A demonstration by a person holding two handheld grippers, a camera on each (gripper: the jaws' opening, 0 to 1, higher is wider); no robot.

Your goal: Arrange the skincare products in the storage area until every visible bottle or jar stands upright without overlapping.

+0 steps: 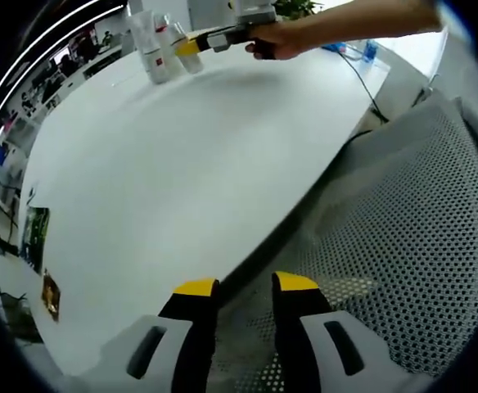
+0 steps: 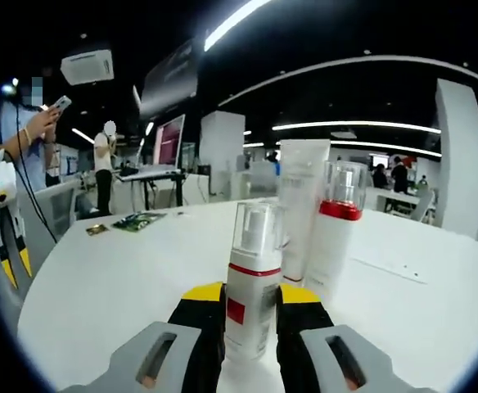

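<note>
My right gripper point(image 2: 251, 293) is shut on a small white bottle point(image 2: 253, 282) that has a red band and a clear cap and stands upright on the white table point(image 2: 124, 286). Just behind it stand a tall white tube point(image 2: 302, 205) and a white bottle with a red collar point(image 2: 334, 237), both upright and close together. In the left gripper view the same group of bottles point(image 1: 155, 57) is at the table's far end, with a hand holding the right gripper point(image 1: 188, 47) against it. My left gripper point(image 1: 245, 286) hangs open over the table's near edge, with nothing between its fingers.
A grey mesh chair point(image 1: 419, 213) is beside the table on the right of the left gripper view. A cable point(image 1: 362, 78) runs across the far corner. The left gripper point(image 2: 16, 266) shows at the left edge of the right gripper view. People stand in the background by desks and a monitor point(image 2: 167, 141).
</note>
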